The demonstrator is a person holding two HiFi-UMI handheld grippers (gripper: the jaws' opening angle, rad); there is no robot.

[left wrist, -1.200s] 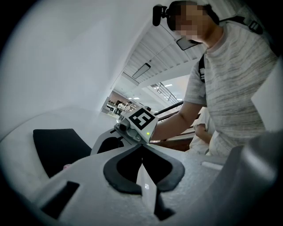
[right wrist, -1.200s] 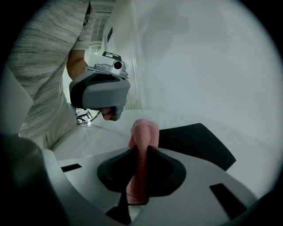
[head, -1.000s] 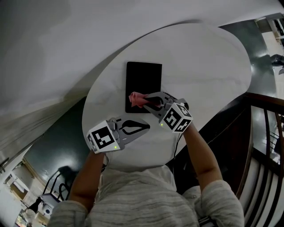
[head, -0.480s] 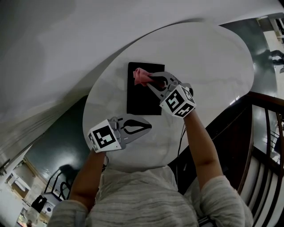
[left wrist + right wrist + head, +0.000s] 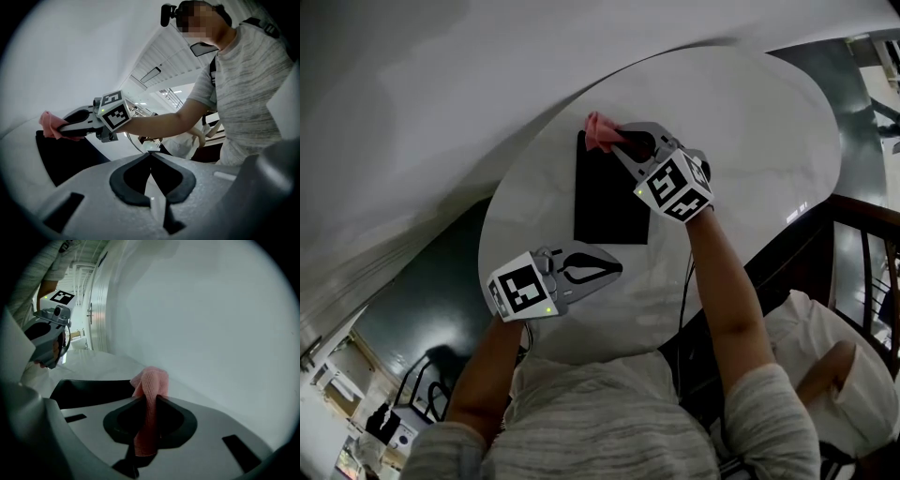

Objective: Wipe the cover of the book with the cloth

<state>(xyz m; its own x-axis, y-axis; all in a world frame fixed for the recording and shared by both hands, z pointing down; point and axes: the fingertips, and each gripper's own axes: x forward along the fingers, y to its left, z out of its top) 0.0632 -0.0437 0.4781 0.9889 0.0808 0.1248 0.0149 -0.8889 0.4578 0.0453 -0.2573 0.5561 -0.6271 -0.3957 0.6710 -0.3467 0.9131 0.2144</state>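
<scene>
Right gripper point(image 5: 615, 142), jaws clamped on the pink cloth point(image 5: 598, 129), at the far edge of the book point(image 5: 609, 202); left gripper point(image 5: 615, 270), jaws together and empty, near the table point(image 5: 750, 141) front edge.

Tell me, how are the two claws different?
The right claw pinches the pink cloth; the left claw pinches nothing. The right claw reaches the far edge of the book; the left claw is off the book, over the table, nearer the person. Both are shut, and both carry a marker cube.
</scene>
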